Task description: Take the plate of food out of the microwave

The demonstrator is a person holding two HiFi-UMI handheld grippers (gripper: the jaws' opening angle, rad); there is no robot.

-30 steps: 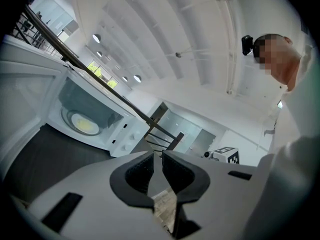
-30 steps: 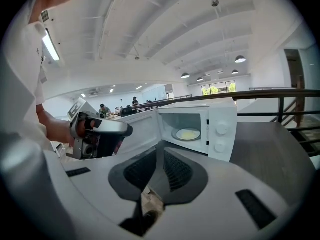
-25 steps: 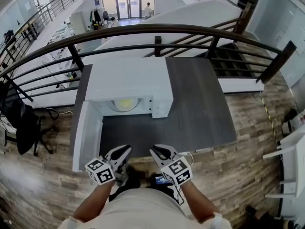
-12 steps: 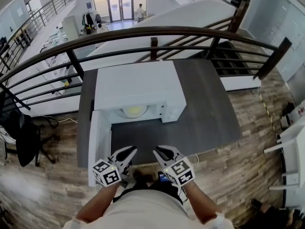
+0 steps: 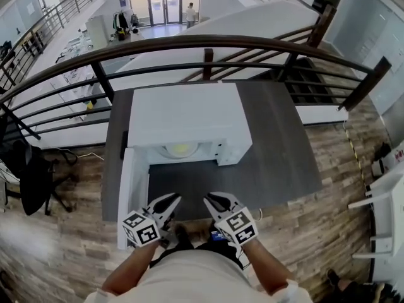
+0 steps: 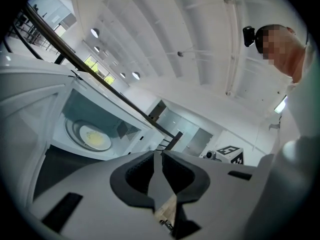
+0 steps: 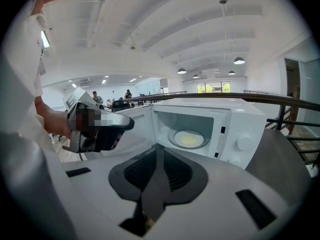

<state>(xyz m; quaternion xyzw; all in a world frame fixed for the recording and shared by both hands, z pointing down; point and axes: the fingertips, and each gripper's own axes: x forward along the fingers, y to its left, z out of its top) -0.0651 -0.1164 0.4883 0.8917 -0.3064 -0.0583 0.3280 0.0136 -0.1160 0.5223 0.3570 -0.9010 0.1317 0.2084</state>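
A white microwave (image 5: 183, 115) stands on the dark table (image 5: 271, 150) with its door (image 5: 129, 188) swung wide to the left. Inside, on the turntable, lies a white plate with yellow food (image 5: 181, 149), which also shows in the left gripper view (image 6: 95, 138) and the right gripper view (image 7: 189, 138). My left gripper (image 5: 169, 199) and right gripper (image 5: 208, 199) hover side by side at the table's near edge, well short of the cavity. Both are shut with nothing between the jaws (image 6: 161, 154) (image 7: 157, 146).
A dark curved railing (image 5: 208, 43) runs behind the table, with a lower floor beyond it. A black office chair (image 5: 31, 175) stands at the left on the wooden floor. The open door juts toward my left gripper. Bare tabletop lies in front of and right of the microwave.
Both grippers and the head have come closer to the table, so the microwave looks larger and nearer. The jaws look the same throughout.
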